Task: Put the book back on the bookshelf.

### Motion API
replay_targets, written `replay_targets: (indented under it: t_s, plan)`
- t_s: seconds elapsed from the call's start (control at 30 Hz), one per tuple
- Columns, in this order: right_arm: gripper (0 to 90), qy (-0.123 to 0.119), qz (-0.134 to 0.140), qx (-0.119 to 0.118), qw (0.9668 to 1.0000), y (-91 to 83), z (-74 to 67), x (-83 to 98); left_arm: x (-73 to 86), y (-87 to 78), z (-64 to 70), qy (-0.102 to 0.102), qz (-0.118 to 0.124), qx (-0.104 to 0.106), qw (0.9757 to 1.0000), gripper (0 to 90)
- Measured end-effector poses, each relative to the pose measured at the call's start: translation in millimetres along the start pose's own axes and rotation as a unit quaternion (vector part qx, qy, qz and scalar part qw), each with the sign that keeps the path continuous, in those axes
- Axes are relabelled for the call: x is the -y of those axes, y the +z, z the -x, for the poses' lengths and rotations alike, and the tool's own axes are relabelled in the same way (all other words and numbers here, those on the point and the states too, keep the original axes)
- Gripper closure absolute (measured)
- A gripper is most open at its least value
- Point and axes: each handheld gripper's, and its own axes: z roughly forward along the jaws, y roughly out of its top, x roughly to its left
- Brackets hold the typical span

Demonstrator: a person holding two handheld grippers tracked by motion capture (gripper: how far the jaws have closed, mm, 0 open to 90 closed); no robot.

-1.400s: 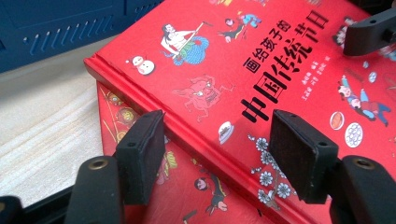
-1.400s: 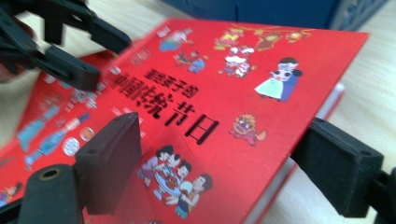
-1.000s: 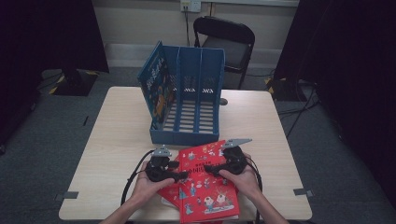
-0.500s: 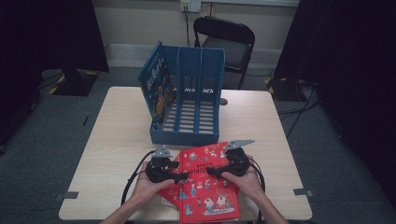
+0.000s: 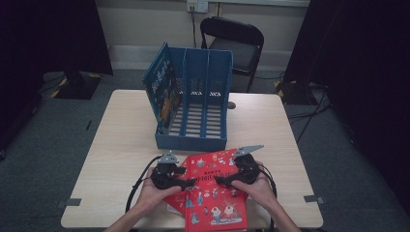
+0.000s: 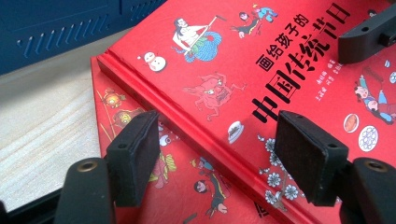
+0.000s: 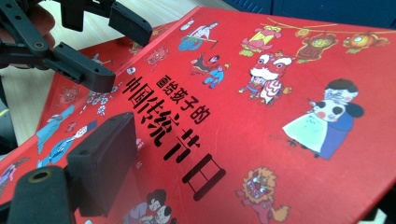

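Between the left claw's spread pads: top red book's spine edge, ungripped, jaws just opening. Right claw state unclear. Next: clamp, lift toward blue rack.

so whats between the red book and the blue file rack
Bare tabletop: in the high view a narrow strip of wood separates the red book from the blue file rack.

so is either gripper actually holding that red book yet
Nothing is gripped: the left gripper stands open over the red book; the right gripper's hold cannot be told.
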Motion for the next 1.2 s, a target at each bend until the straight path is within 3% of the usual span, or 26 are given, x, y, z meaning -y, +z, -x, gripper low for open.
replay_targets:
  t_s: [0.2,0.37,0.47,0.73,0.83,1.2]
  plan:
    - [7.9,-0.006,-0.001,0.002,1.0,3.4,-2.8,1.9,-0.2,0.0,-0.6,0.005,-0.001,-0.001,1.0,30.9]
    - [10.1,-0.048,0.011,0.02,0.9986,-2.4,-12.1,-2.8,-0.2,-0.2,-1.9,-0.005,0.002,0.006,1.0,30.4]
    - [10.5,-0.055,0.012,0.024,0.9981,-2.9,-13.5,-3.1,-0.5,0.5,-0.5,-0.003,-0.001,0.008,1.0,27.8]
    - [11.1,-0.086,0.028,0.035,0.9953,-6.8,-19.3,-1.9,-1.6,1.9,-3.3,-0.027,0.007,0.032,0.9991,22.2]
    - [11.5,-0.1,0.036,0.035,0.9937,-8.4,-22.3,-1.7,-2.5,2.9,-3.5,-0.033,0.009,0.03,0.999,19.2]
    - [15.9,-0.116,0.059,0.038,0.9908,-14.0,-27.5,-1.2,-4.2,5.9,-4.7,-0.053,0.017,0.053,0.9971,12.7]
